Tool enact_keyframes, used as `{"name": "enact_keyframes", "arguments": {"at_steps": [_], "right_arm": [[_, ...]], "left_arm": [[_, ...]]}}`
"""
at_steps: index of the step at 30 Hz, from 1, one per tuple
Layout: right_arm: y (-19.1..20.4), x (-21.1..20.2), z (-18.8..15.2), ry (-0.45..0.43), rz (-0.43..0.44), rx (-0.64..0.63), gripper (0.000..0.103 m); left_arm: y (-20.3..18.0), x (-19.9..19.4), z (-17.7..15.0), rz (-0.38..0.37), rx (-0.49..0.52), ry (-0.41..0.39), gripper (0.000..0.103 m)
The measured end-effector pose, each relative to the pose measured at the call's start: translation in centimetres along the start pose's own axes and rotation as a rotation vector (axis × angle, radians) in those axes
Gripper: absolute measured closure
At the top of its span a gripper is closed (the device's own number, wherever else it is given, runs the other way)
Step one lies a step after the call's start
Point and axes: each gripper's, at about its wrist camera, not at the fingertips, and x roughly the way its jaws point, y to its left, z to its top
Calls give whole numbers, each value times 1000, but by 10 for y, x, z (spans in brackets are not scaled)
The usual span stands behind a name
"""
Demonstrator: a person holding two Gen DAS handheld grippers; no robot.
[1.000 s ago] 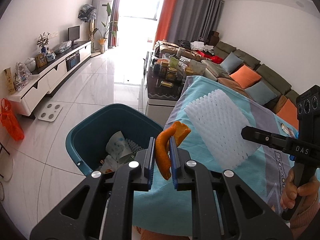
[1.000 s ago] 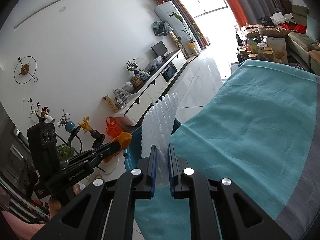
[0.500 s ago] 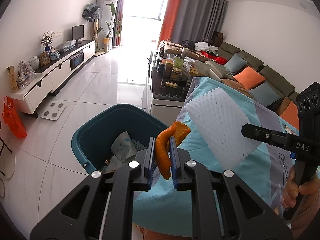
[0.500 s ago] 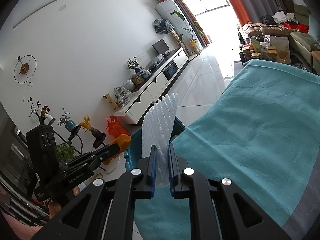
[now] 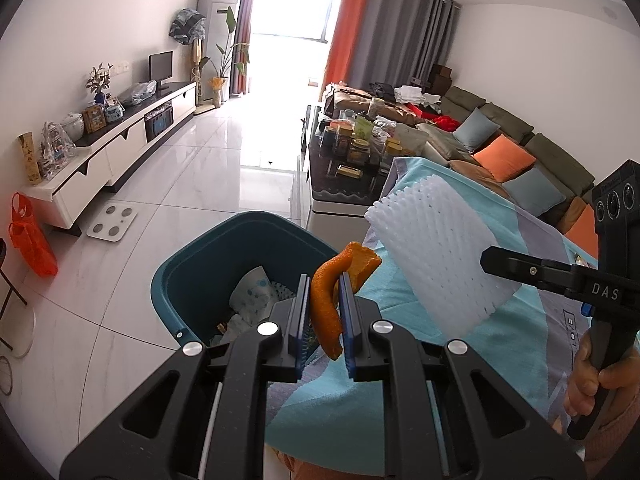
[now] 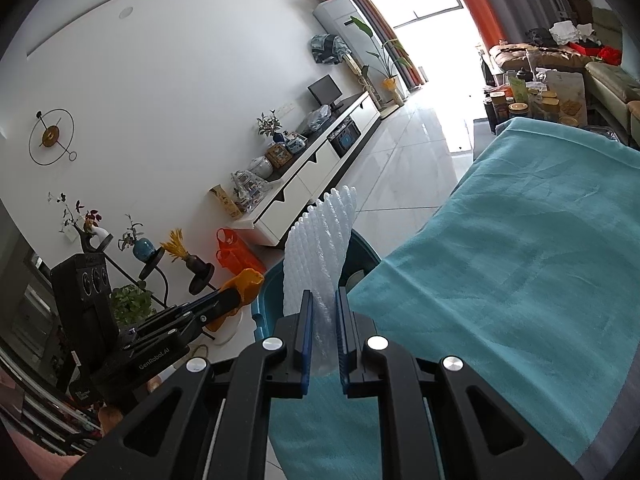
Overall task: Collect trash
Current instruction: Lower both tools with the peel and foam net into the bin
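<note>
The left gripper (image 5: 325,312) has its jaws clamped on an orange peel (image 5: 326,300). The peel stands between the two blue pads; its top curls out above them to the right and its lower tip hangs below them. Just behind this gripper is the teal bin (image 5: 208,268), with paper trash inside, on the white floor beside a table covered by a teal cloth (image 5: 480,352).

The right gripper (image 6: 323,336) has its jaws closed on a white foam net (image 6: 320,248). The bottom edge of the net sits between the pads and the rest rises upright above them. In the left view the net (image 5: 436,252) is held over the cloth, to the right of the peel and apart from it. A hand (image 5: 600,380) holds the handle of this gripper.
</note>
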Motion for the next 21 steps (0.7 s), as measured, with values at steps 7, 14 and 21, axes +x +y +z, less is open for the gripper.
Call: {"name": "enact_keyframes", "arguments": {"at_steps": [7, 14, 21], "right_arm": [[1, 6, 1, 8, 5, -3, 93], [4, 12, 2, 17, 9, -8, 93], [9, 17, 3, 25, 12, -11, 93]], "left_arm": [[0, 1, 0, 11, -1, -3, 89], [-2, 2, -1, 21, -5, -3, 89], [-3, 4, 1, 28, -7, -4, 89]]}}
